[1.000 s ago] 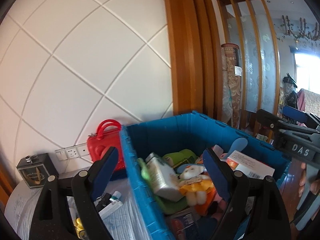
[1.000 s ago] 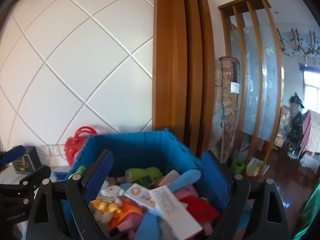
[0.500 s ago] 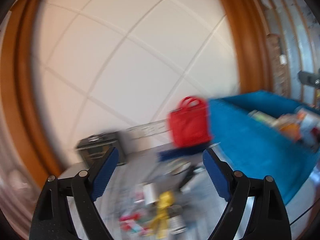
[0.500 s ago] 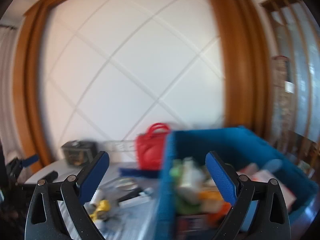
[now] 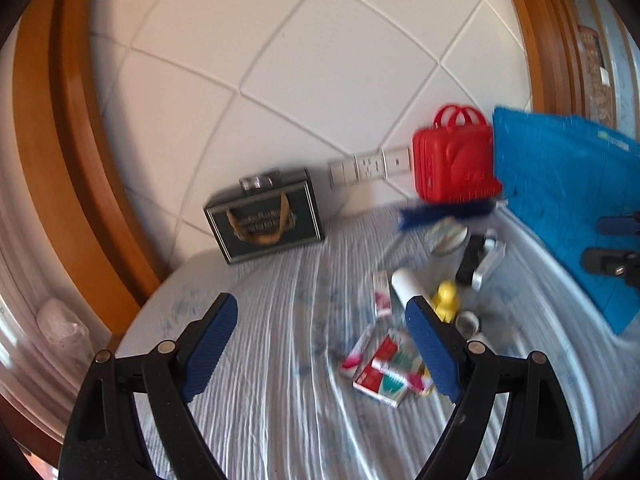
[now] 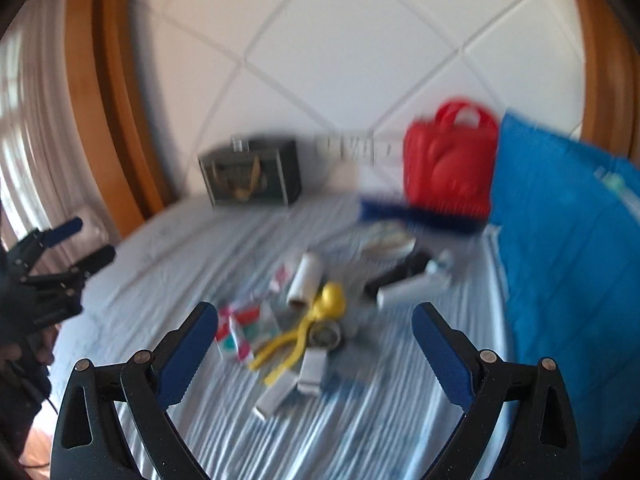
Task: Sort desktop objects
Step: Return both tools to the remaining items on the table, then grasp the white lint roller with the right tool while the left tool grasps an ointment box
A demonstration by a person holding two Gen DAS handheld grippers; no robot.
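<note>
Clutter on the striped cloth (image 5: pixel 280 340): both claws hang above it, spread wide, nothing between the pads. Left claw (image 5: pixel 322 346) has the red-and-green packets (image 5: pixel 384 376) just by its right finger; white tube (image 5: pixel 406 288) and yellow toy (image 5: pixel 446 300) lie ahead of that finger. Right claw (image 6: pixel 316 354) has the yellow toy (image 6: pixel 320 312) ahead, near the midline between its fingers, grey blocks (image 6: pixel 296 380) nearer in.

Handling, judged: packets light, flat, slick, best pinched by an edge. Tube rolls; take it across the middle. Toy looks like hard plastic with thin handles; grip the round head.

Blue crate (image 5: pixel 568 184) to the far right is cut off, contents unseen. Right view is motion-blurred; small items beside the black object (image 5: pixel 472 256) unreadable. Red case (image 5: pixel 454 164) and dark box (image 5: pixel 268 216) stand at the wall.
</note>
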